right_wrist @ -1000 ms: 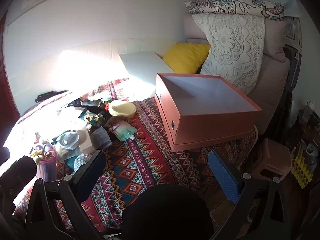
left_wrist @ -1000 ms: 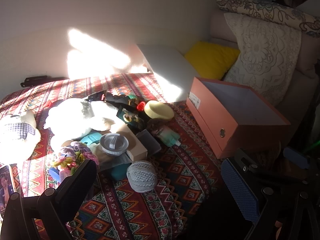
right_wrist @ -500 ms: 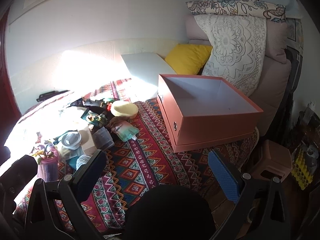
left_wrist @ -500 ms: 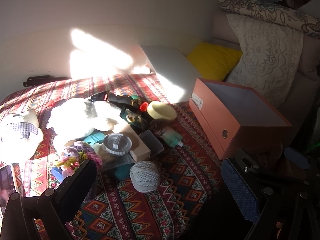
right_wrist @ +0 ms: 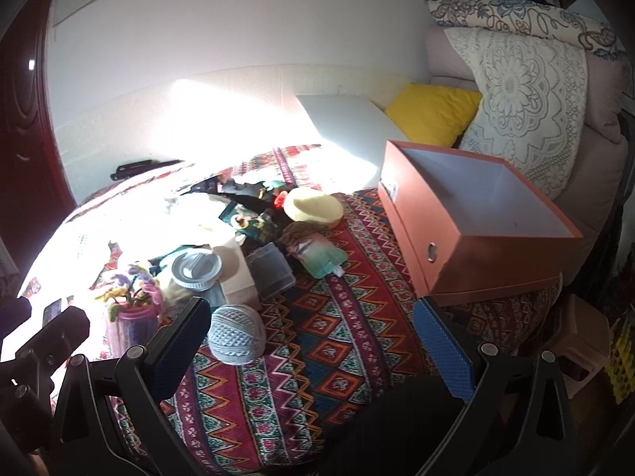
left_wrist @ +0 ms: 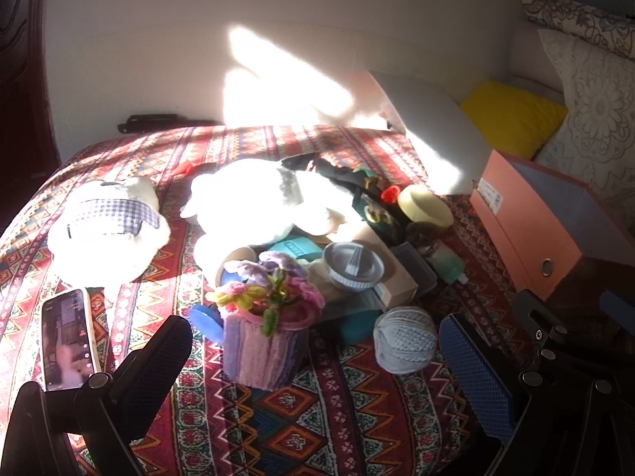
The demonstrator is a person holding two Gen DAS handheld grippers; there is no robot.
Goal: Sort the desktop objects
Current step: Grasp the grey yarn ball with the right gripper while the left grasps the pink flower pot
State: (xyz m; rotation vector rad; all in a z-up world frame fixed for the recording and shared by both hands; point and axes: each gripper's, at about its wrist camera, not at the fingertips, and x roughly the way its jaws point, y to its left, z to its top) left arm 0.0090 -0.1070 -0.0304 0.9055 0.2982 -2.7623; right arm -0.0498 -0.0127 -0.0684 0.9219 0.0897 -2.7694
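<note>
A pile of small objects lies on a red patterned cloth (left_wrist: 317, 428). Closest is a purple pot of felt flowers (left_wrist: 264, 341) and a grey yarn ball (left_wrist: 405, 343) (right_wrist: 237, 333). Behind them sit a grey round lid (left_wrist: 353, 265) (right_wrist: 196, 267), a yellow round piece (left_wrist: 424, 204) (right_wrist: 313, 206), a green pouch (right_wrist: 321, 256) and white plush toys (left_wrist: 107, 218). An empty orange box (right_wrist: 476, 218) (left_wrist: 528, 222) stands on the right. My left gripper (left_wrist: 317, 361) is open just before the flower pot. My right gripper (right_wrist: 313, 341) is open, the yarn ball by its left finger.
A phone (left_wrist: 67, 343) lies at the left near my left finger. A white board (right_wrist: 349, 123), a yellow cushion (right_wrist: 432, 119) and lace pillows (right_wrist: 524, 99) lean at the back right. A small stool (right_wrist: 579, 349) stands beyond the right edge of the cloth.
My left gripper has moved forward and left toward the pile, so the flower pot now sits between its fingers' line. My right gripper has also come closer to the yarn ball.
</note>
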